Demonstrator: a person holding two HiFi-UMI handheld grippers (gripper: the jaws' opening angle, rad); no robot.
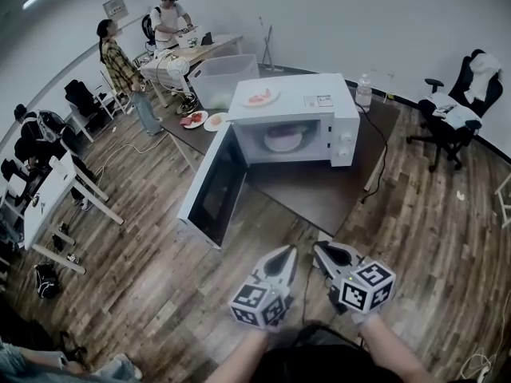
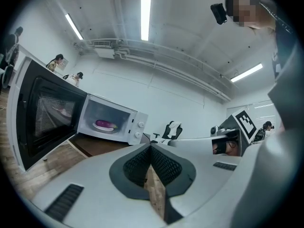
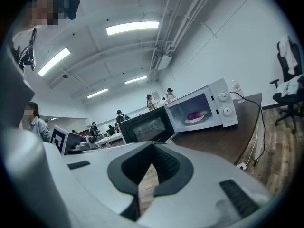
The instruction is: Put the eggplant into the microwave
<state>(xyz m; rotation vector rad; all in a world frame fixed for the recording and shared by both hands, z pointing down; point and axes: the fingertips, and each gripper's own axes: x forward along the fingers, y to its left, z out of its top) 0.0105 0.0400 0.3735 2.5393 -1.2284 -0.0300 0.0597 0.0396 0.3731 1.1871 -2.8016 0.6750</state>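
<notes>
A purple eggplant (image 1: 281,138) lies on a white plate inside the white microwave (image 1: 319,102), which stands on a dark brown table (image 1: 319,194). The microwave door (image 1: 214,186) hangs wide open to the left. Both grippers are well back from the table, low in the head view. My left gripper (image 1: 289,250) and my right gripper (image 1: 318,248) sit side by side, each shut and empty. In the left gripper view the eggplant (image 2: 105,124) shows beyond the shut left gripper (image 2: 150,147). In the right gripper view the eggplant (image 3: 197,114) lies far past the shut right gripper (image 3: 153,144).
A plate of reddish food (image 1: 259,96) rests on the microwave top. Two more plates (image 1: 194,120) and a clear plastic bin (image 1: 223,78) stand at the table's far left, a water bottle (image 1: 364,90) at its far right. An office chair (image 1: 455,114) stands right; people (image 1: 120,62) and desks are at the back left.
</notes>
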